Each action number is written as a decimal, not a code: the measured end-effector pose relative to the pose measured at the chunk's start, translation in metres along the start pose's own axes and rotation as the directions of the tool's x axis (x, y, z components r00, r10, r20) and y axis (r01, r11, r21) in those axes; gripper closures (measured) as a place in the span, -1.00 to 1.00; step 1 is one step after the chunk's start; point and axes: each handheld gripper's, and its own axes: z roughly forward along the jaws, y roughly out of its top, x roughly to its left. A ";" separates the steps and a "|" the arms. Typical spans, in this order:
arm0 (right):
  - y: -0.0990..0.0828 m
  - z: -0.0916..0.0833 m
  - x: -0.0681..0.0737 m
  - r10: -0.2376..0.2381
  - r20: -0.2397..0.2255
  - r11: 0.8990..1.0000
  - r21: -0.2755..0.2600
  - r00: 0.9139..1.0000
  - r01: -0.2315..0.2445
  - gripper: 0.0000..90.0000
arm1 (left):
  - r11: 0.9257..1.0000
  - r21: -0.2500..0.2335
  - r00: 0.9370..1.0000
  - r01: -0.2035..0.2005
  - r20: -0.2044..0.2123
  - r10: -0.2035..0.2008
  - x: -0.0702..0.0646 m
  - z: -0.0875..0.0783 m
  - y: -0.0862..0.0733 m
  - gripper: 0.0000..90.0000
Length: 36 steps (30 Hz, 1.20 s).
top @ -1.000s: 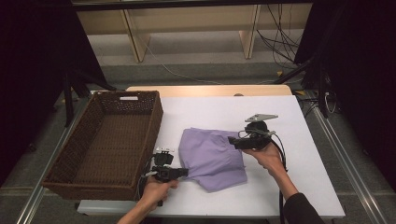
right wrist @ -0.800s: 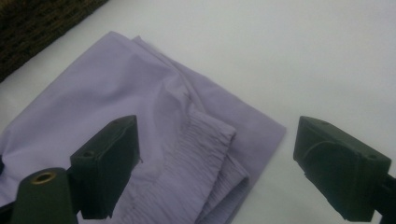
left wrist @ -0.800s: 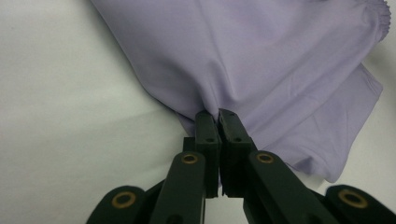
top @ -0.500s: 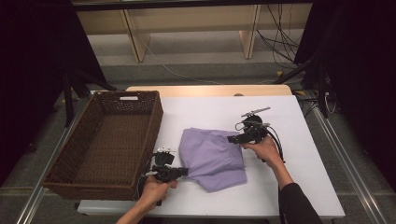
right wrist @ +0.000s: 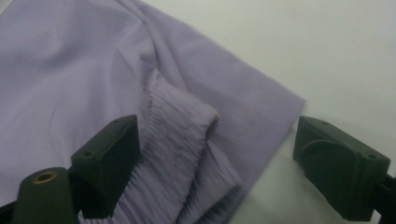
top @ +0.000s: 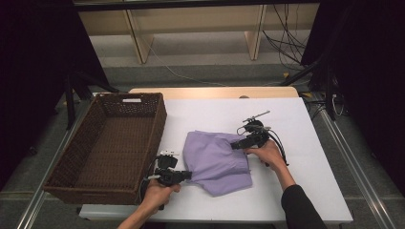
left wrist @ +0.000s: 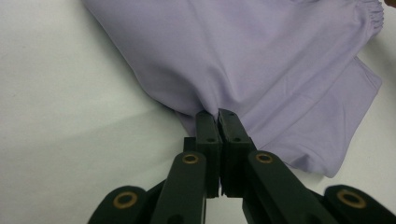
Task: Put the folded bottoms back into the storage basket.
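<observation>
Left tongs (left wrist: 218, 114) are clamped on lilac garment (top: 217, 160) near the counter (top: 305, 191) front edge; right tongs (right wrist: 215, 158) are held apart over its elastic band (right wrist: 180, 135).

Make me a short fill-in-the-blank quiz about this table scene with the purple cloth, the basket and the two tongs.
1. The left tongs are ____ on the purple cloth.
2. The right tongs stand ____ over the cloth's gathered elastic edge.
3. The wicker basket sits to the ____ of the cloth in the high view.
4. The cloth lies on a ____ table.

Missing words: shut; open; left; white
</observation>
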 end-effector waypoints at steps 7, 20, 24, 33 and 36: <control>-0.001 0.000 0.004 -0.008 -0.032 1.000 0.017 0.999 0.008 -0.39 | 1.000 -0.003 1.000 -0.002 0.002 0.002 0.001 -0.002 0.000 0.96; -0.003 -0.001 0.013 -0.011 -0.058 0.999 0.037 0.998 0.013 0.42 | 1.000 -0.002 1.000 -0.004 0.009 0.004 0.001 -0.002 0.000 0.95; -0.003 -0.002 0.015 -0.013 -0.060 1.000 0.024 0.998 0.014 0.70 | 1.000 -0.004 1.000 -0.006 0.009 0.006 0.001 -0.002 0.000 0.95; -0.001 -0.008 0.016 -0.014 -0.061 1.000 -0.003 0.998 0.013 0.77 | 0.999 -0.030 1.000 -0.028 0.005 0.029 -0.002 -0.007 0.001 0.96; 0.000 -0.011 0.016 -0.014 -0.061 1.000 -0.014 0.998 0.013 0.77 | 0.999 -0.038 0.999 -0.034 0.005 0.034 -0.003 -0.009 0.002 0.96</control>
